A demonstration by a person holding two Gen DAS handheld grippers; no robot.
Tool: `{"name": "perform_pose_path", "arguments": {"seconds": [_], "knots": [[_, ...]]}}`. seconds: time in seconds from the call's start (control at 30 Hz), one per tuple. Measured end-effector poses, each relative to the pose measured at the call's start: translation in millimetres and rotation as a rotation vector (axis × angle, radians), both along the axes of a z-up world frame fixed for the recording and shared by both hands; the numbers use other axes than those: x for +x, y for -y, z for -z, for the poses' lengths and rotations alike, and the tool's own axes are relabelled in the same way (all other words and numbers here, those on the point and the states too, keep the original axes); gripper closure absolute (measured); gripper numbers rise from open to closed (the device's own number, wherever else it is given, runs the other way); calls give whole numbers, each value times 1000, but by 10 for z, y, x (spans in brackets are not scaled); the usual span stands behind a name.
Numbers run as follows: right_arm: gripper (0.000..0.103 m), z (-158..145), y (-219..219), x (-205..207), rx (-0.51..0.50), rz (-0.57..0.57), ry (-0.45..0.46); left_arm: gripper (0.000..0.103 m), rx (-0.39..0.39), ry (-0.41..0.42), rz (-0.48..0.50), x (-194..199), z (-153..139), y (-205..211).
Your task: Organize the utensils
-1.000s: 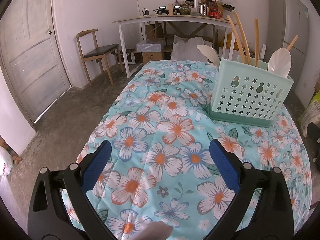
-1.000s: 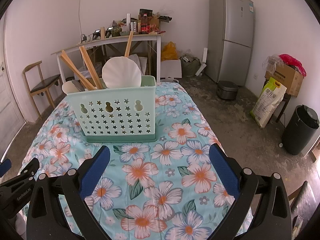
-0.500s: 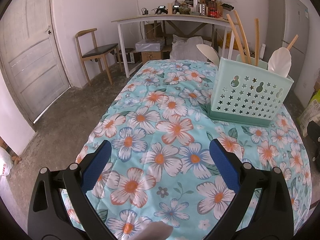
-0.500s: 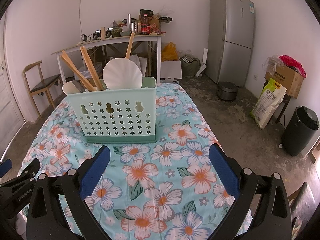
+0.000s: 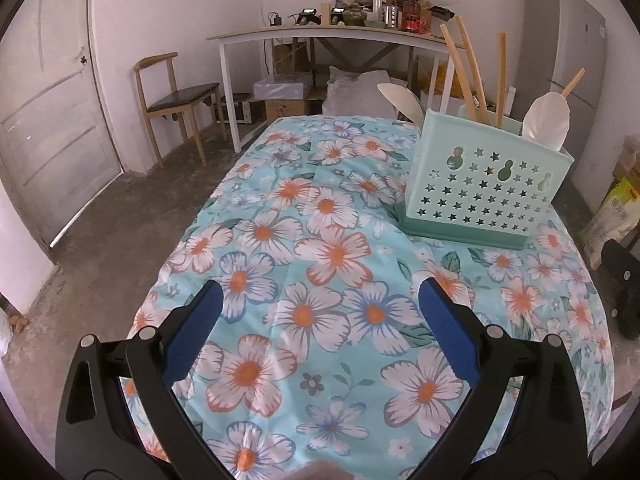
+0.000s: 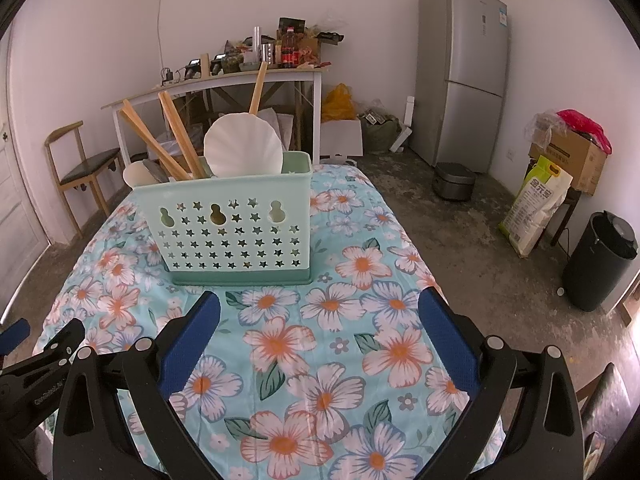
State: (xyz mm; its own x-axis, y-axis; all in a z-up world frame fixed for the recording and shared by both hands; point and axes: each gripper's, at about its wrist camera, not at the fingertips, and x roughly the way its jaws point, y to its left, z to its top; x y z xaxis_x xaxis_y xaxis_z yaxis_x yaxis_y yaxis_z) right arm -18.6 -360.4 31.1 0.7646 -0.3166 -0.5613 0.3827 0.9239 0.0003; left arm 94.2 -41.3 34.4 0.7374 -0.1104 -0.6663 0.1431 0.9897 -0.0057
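Blue-padded and black-framed, the left tool (image 5: 320, 312) hangs over the bench with its fingers spread wide and nothing between them; the right tool (image 6: 320, 320) is just as wide apart and just as empty. Beyond them, the mint-green plastic utensil caddy with star-shaped cutouts (image 6: 232, 232) stands upright on the flowered turquoise cloth (image 6: 320, 360) covering the bench. It already holds the pale wooden chopsticks (image 6: 176, 140), a white scallop-shaped spoon (image 6: 242, 146) and a second white spoon (image 5: 400, 98) leaning out at its far end. No loose utensil shows on the cloth in either view, so the sorting looks finished or nearly so. Around the bench lie a bare concrete floor, a wooden chair (image 5: 176, 96), a cluttered white side table (image 6: 240, 80) and a grey refrigerator (image 6: 462, 72).
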Motion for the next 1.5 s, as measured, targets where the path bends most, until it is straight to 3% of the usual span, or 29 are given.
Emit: {"name": "perform_pose_path", "arguments": {"seconds": [0.6,1.5], "knots": [[7,4,-21,17,-1,-2,-8,8,-19,-28,52,7,33,-3],[7,-1,-17,5,2,-2,-6,8,-9,-26,53,-1,26,0]]}}
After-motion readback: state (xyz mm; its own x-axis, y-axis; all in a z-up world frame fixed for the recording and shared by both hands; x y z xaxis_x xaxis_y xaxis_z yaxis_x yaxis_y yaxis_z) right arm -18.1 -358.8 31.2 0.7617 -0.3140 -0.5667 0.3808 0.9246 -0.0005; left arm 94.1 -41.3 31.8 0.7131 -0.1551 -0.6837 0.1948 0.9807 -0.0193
